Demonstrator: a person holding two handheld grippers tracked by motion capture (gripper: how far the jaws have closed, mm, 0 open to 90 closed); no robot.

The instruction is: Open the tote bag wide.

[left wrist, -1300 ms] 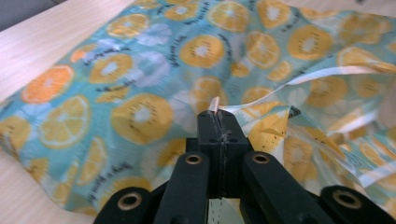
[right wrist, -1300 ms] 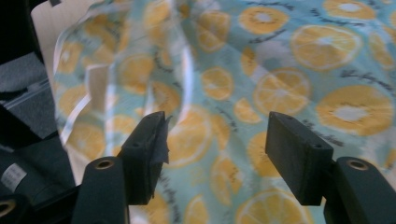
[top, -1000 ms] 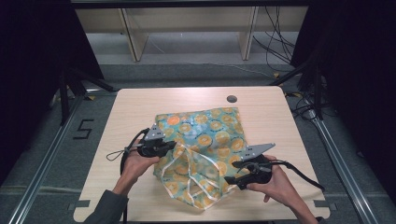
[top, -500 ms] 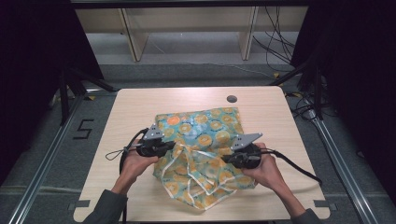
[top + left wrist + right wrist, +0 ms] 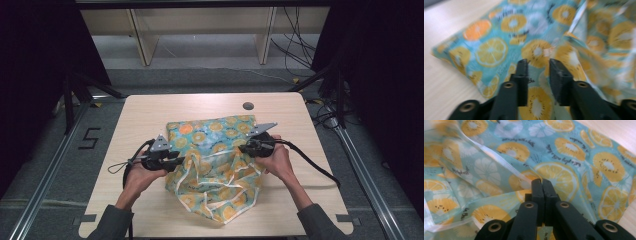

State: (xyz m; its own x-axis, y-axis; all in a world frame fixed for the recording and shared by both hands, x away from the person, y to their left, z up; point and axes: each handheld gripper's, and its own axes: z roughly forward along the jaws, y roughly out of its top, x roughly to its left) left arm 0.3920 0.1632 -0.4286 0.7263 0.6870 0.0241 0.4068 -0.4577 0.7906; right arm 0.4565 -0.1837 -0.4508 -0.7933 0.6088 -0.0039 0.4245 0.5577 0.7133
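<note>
Lying between both grippers on the tabletop, the fruit-print cloth has the right gripper clamped on a fold, while the left gripper, jaws just parted, holds nothing.

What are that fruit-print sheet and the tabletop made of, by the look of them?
The fruit-print sheet looks like thin woven cloth, matte, with a pale stitched or bound hem: it rumples into soft folds. It might be a coated fabric; the look leaves that open. The table seems to be light wood or wood-look laminate, smooth, with faint grain lines.
</note>
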